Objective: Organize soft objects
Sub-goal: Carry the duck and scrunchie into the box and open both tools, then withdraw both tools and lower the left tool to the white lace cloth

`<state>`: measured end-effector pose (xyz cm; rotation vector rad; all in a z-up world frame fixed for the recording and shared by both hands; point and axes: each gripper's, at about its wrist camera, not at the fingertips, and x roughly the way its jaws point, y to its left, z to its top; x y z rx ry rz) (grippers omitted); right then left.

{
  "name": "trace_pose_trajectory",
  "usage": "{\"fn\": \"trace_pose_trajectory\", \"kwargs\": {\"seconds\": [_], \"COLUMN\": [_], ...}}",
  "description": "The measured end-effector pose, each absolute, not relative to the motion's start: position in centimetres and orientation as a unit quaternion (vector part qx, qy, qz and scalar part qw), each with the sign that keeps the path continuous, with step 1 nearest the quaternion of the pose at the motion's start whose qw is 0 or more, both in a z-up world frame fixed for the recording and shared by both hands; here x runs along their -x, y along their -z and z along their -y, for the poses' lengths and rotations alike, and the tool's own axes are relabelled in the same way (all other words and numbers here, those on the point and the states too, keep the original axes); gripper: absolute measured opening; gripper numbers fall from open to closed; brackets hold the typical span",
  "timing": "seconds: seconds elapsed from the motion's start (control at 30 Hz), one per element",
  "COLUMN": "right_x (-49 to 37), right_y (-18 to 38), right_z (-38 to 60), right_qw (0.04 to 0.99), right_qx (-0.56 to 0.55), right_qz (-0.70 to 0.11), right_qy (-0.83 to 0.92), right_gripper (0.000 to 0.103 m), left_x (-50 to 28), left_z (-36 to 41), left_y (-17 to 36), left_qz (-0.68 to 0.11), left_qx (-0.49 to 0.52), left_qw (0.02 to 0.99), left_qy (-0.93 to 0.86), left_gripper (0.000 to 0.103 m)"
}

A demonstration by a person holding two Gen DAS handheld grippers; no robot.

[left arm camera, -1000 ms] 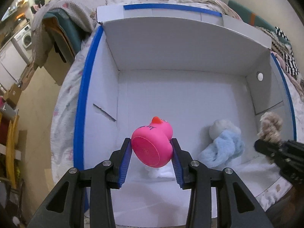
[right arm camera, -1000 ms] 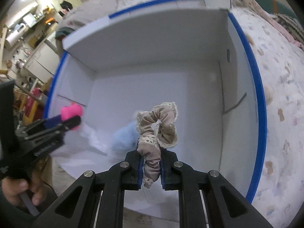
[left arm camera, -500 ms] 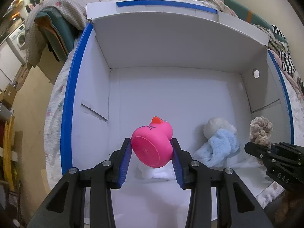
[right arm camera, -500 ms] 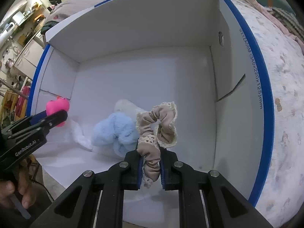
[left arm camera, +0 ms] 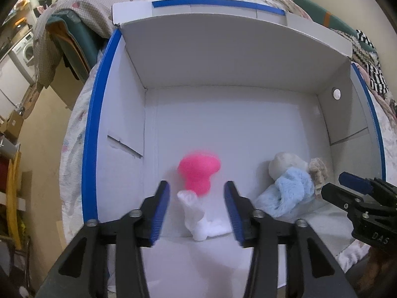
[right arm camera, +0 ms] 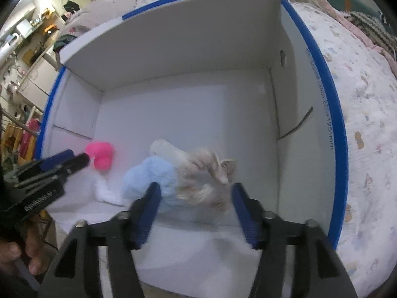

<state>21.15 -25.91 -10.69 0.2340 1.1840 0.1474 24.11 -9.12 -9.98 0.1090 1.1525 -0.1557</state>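
Soft objects, dropping into the white box (left arm camera: 116, 114). Pink duck (left arm camera: 198, 171) blurred, free of the left gripper (left arm camera: 197, 206), just beyond its fingers near the box's front-left corner, close above or on the white sock (left arm camera: 201, 219); whether landed or mid-fall, cannot tell. Left fingers (left arm camera: 158, 211) spread wide, nothing between them. Beige scrunchie (right arm camera: 208, 173) likewise blurred, free of the right gripper (right arm camera: 196, 211), at the front edge of the floor, touching or overlapping the blue plush (right arm camera: 148, 176) and the cream piece (right arm camera: 163, 149) behind it. Right fingers (right arm camera: 244, 213) also wide apart, holding nothing.

Step in hand, by the look of it: release into the box, both sides at once. To do it well:

- Keep both sets of fingers wide until each thing has settled.
- Hold the tips steady above the floor, clear of duck and scrunchie, so that nothing snags on the blue pads.
- Lift straight back over the front edge, away from the blue-taped side walls.
- Mind the duck: rounded, likely to roll off the sock toward the left wall.
- Mind the scrunchie: light, lace-edged, liable to cling to a pad.
- Keep the two grippers apart on the way out, close as they are over the front edge.
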Motion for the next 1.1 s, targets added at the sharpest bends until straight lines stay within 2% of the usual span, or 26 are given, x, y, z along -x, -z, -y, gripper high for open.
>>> {"fn": "trace_pose_trajectory", "kwargs": {"seconds": [0.2, 0.37, 0.77, 1.1], "right_x": [-21.1, -20.9, -20.3, -18.7], "right_y": [9.5, 8.2, 7.0, 6.2], "right_z": [25.9, 25.3, 25.0, 26.0], "right_qw": [0.828, 0.844, 0.879, 0.881], "right_qx": [-0.123, -0.118, -0.096, -0.134], "right_qz": [-0.541, -0.513, -0.460, -0.449], "right_qy": [-0.081, -0.104, -0.080, -0.065], "right_gripper": [0.078, 0.102, 0.103, 0.103], "left_x": [-24.1, -24.0, -23.4, -20.8], "left_z": [9.1, 9.1, 8.3, 6.8], "left_y": [9.8, 9.0, 7.6, 5.7], "left_qz": [-0.547, -0.540, -0.529, -0.506], "left_qx": [-0.039, -0.037, -0.036, -0.037], "left_qw": [0.832, 0.837, 0.845, 0.860], "left_qy": [0.084, 0.082, 0.071, 0.058], "left_gripper": [0.053, 0.060, 0.060, 0.060]}}
